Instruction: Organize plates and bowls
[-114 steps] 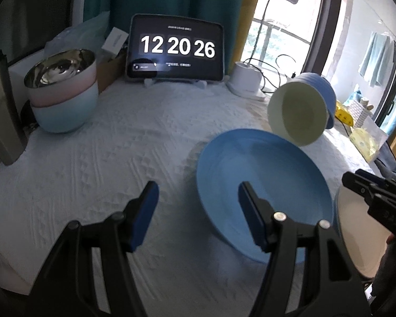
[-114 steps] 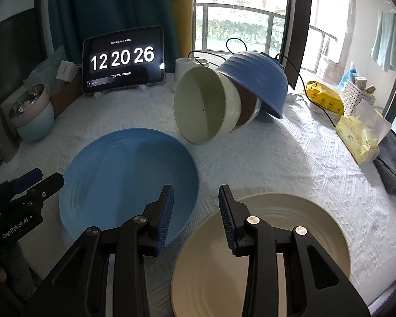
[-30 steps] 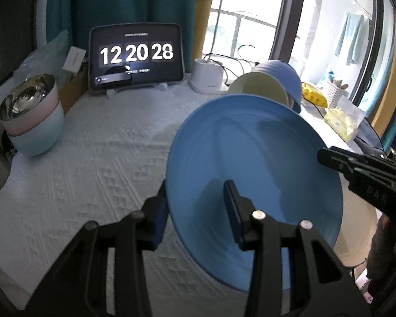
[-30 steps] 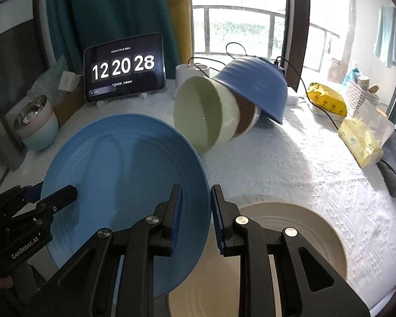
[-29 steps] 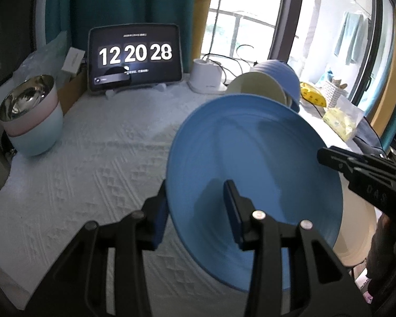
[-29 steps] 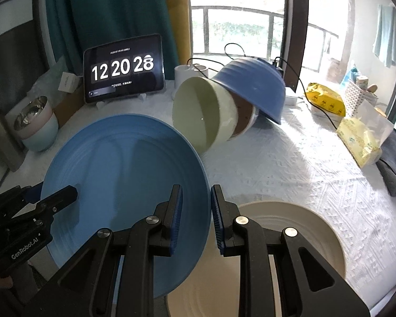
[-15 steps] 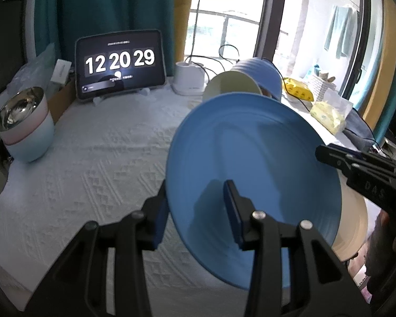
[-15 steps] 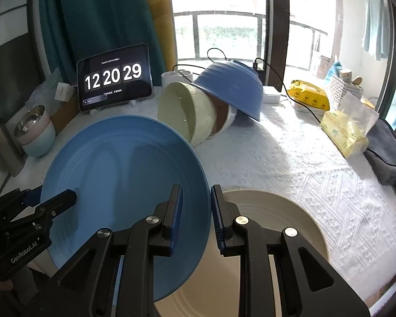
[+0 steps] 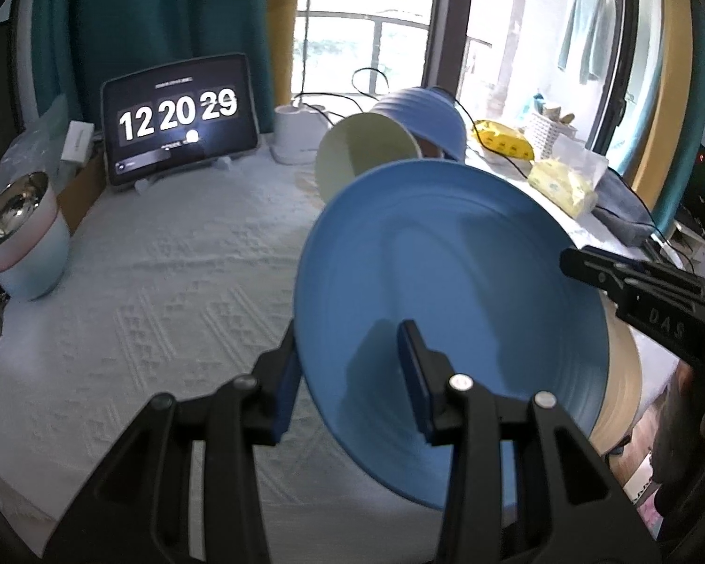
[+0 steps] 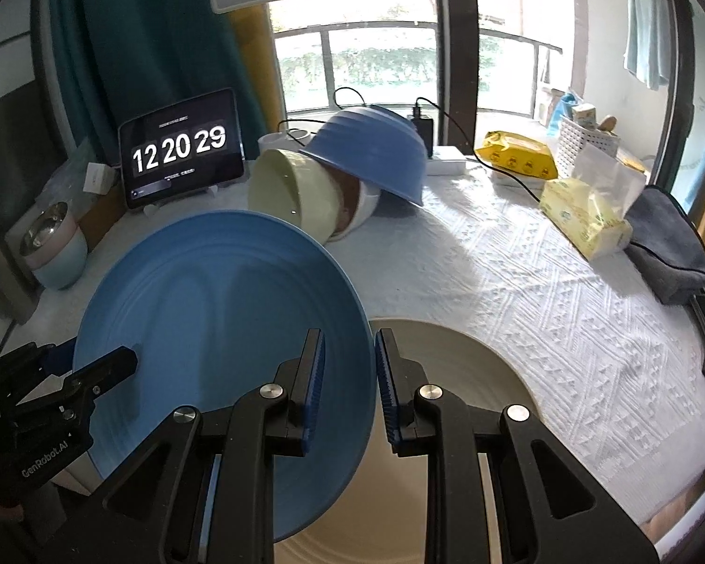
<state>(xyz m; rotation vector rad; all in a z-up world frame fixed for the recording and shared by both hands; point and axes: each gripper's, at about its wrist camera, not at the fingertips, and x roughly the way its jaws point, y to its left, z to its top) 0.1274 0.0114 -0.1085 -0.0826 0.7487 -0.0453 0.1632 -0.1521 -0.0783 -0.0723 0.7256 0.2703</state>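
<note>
**Blue plate held aloft from both sides**

Above the white tablecloth [image 10: 517,282] we hold the blue plate [image 10: 221,310] tilted, partly over the cream plate [image 10: 451,376]. Our left gripper [image 9: 352,371] pinches its near rim; our right gripper [image 10: 348,376] clamps the opposite edge. Behind, the tipped green bowl [image 10: 289,192] apparently leans against the blue bowl [image 10: 369,155].

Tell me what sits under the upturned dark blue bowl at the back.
The dark blue bowl caps tipped, nested bowls: a pale green bowl in front, brown and white rims behind it. How many are nested is hidden.
</note>
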